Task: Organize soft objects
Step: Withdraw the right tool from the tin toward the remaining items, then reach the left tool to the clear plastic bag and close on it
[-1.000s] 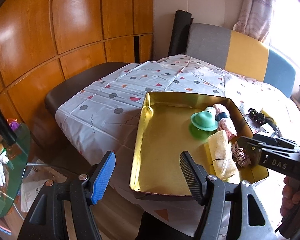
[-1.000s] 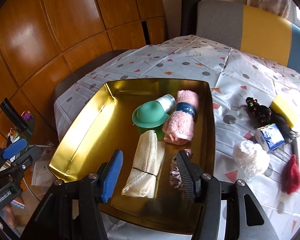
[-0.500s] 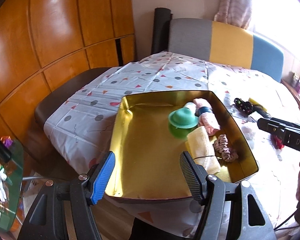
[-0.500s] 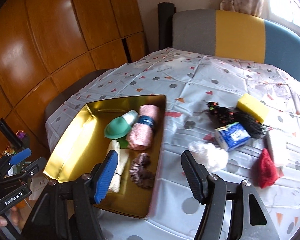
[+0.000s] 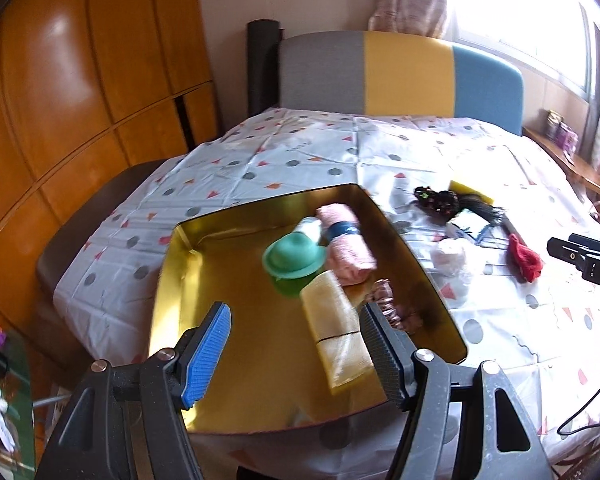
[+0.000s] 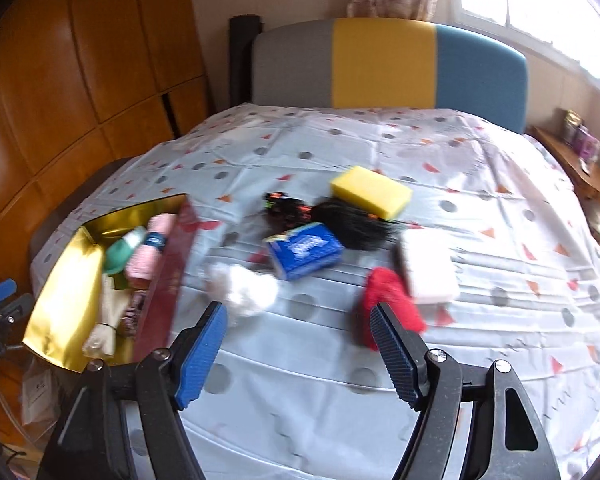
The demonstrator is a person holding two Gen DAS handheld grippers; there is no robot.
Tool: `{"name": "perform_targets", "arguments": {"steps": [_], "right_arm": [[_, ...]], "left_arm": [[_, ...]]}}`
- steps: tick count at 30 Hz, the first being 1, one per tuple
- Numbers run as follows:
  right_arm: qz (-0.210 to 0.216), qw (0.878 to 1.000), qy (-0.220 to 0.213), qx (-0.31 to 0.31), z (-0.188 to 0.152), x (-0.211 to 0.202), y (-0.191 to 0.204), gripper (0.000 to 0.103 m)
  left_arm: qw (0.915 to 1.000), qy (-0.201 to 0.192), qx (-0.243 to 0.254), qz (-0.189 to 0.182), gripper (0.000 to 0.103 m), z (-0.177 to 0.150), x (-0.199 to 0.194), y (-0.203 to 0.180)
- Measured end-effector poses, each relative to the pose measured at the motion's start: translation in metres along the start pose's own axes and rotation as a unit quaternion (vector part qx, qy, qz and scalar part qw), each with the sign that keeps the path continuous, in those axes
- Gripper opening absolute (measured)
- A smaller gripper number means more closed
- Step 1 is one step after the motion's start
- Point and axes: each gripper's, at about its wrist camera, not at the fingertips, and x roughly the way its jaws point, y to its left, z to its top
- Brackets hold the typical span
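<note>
Counter point(image 6: 340, 360) under a dotted white cloth, with a grey-yellow-blue chair back point(image 6: 384, 64) behind it. Landmark: gold tray point(image 5: 236, 320) at the counter's left end.

Inside the tray: pink rolled towel point(image 5: 346, 246) against the far right wall, green hat point(image 5: 294, 260) touching its left side, cream folded cloth point(image 5: 336, 336) just nearer than the hat, and a pinkish scrunchie point(image 5: 392, 304) by the right wall beside the cream cloth.

Right of the tray, on the cloth: yellow sponge point(image 6: 370, 190) farthest off, pale pink pad point(image 6: 430, 268) well to the right, blue tissue pack point(image 6: 304, 250) a short way right, black fuzzy bundle point(image 6: 352, 222) between pack and sponge, red cloth point(image 6: 392, 300) touching the pad's near-left edge, white fluffy ball point(image 6: 244, 286) nearest the tray, just beside its right wall. Right wrist view is motion-blurred, so details are soft.

Left gripper point(image 5: 296, 354) hangs over the tray's near half, its fingers spread with nothing between them. Right gripper point(image 6: 300, 354) hangs over bare cloth right of the tray, between the white ball and the red cloth; its fingers have just been opening and stand wide apart, nothing between them, pinching nothing.
</note>
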Motion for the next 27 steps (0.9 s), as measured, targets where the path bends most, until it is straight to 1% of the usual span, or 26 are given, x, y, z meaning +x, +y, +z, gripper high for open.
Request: {"name": "perform_targets", "arguments": {"steps": [7, 10, 13, 15, 18, 19, 20, 21, 24, 27], "right_arm": [[-0.027, 0.997, -0.010, 0.075, -0.014, -0.002, -0.062, 0.075], [-0.030, 0.994, -0.011, 0.102, -0.016, -0.001, -0.080, 0.076], [-0.032, 0.992, -0.009, 0.118, -0.018, 0.000, -0.090, 0.076], [-0.031, 0.992, -0.010, 0.125, -0.017, -0.001, -0.093, 0.077], [-0.025, 0.990, -0.014, 0.135, -0.016, -0.003, -0.095, 0.078], [-0.024, 0.991, -0.016, 0.134, -0.015, -0.004, -0.095, 0.079], [-0.024, 0.991, -0.017, 0.132, -0.015, -0.005, -0.093, 0.079], [-0.024, 0.991, -0.019, 0.131, -0.015, -0.006, -0.092, 0.079], [-0.022, 0.991, -0.020, 0.131, -0.014, -0.007, -0.093, 0.081], [-0.021, 0.990, -0.022, 0.138, -0.014, -0.007, -0.097, 0.081]], "left_arm": [[0.9985, -0.001, 0.051, -0.019, 0.068, 0.022, 0.009, -0.039], [0.9968, -0.004, 0.073, -0.033, 0.068, 0.032, 0.013, -0.059], [0.9940, 0.005, 0.094, -0.056, 0.068, 0.041, 0.022, -0.082], [0.9902, 0.014, 0.118, -0.073, 0.068, 0.047, 0.031, -0.101], [0.9806, 0.032, 0.164, -0.103, 0.068, 0.055, 0.047, -0.130], [0.9778, 0.037, 0.172, -0.114, 0.068, 0.057, 0.053, -0.138], [0.9745, 0.049, 0.179, -0.126, 0.074, 0.059, 0.063, -0.147], [0.9715, 0.065, 0.188, -0.130, 0.083, 0.060, 0.071, -0.156], [0.9675, 0.087, 0.200, -0.127, 0.084, 0.058, 0.094, -0.178], [0.9670, 0.112, 0.203, -0.104, 0.084, 0.055, 0.123, -0.192]]}}
